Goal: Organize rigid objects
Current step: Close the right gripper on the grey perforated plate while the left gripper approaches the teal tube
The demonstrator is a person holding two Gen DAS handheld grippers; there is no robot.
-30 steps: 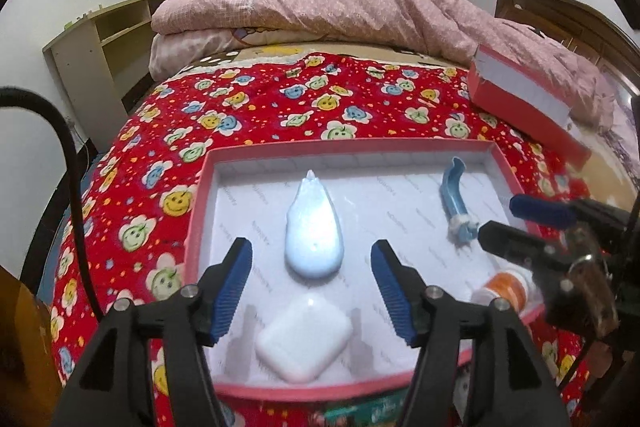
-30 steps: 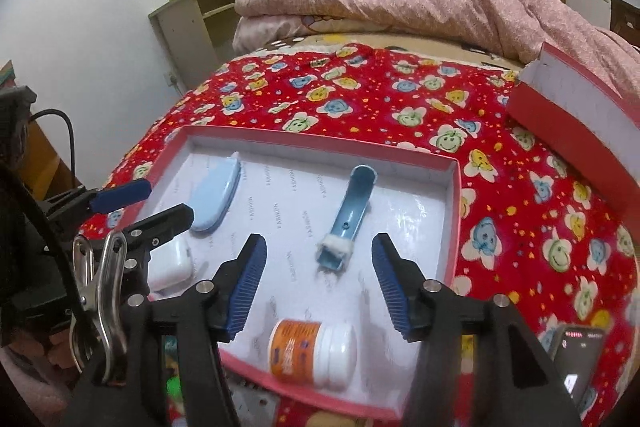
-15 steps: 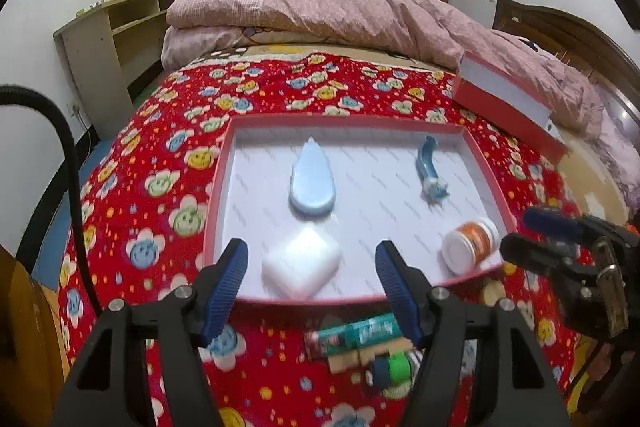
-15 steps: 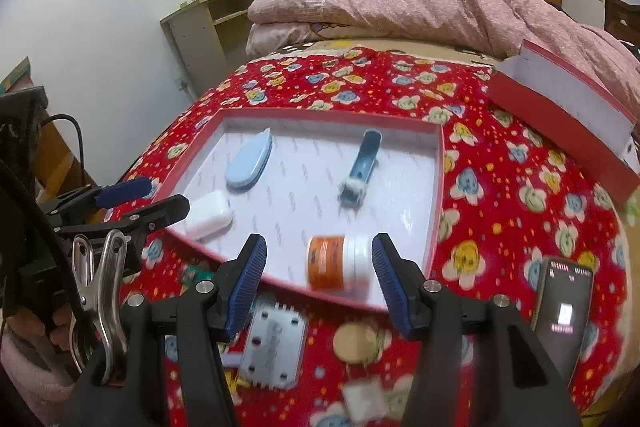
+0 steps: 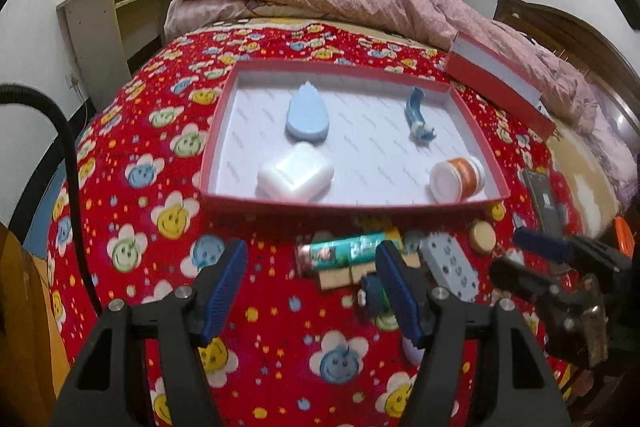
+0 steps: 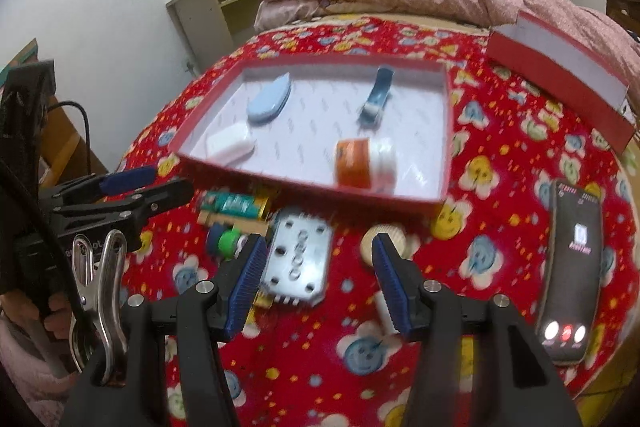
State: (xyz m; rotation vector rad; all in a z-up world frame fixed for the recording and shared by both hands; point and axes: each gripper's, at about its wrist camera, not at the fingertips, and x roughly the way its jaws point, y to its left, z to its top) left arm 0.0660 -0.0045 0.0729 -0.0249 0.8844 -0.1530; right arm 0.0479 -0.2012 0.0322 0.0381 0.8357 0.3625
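Both tongs have pulled back from the red box [image 5: 472,115] since 1 s ago: then they hung over its floor, now they sit above the loose pile on the bed in front of it.

Left tongs [image 5: 310,291]: spread wide, holding nothing. Right tongs [image 6: 318,285]: same, apart and empty.

4 items already lie in the box: light blue oval case [image 5: 307,117], white case [image 5: 295,175], blue clip [image 5: 418,115], orange bottle [image 5: 460,178] on its side near the front right corner. They are spaced apart, likely so each could be dropped without knocking the others.

Waiting on the red bedspread [image 5: 132,187], just in front of the box's near wall: teal tube [image 5: 344,251], grey block with holes [image 6: 298,259], round tan disc [image 6: 384,241], small green-and-blue piece [image 6: 226,243], plus a flat wooden piece under the tube, partly hidden. Phone [image 6: 572,267] lies well off to the right, screen lit; probably a timer, not part of the sort.

Judgement: roughly half done. The retreat reads as lining up the next pick. Grey block sits between the right tongs' fingers in the right wrist view, so it looks like the next target; the tube lies near the left pair's right finger. Frames are motion-blurred, so exact height above the bed cannot be told.
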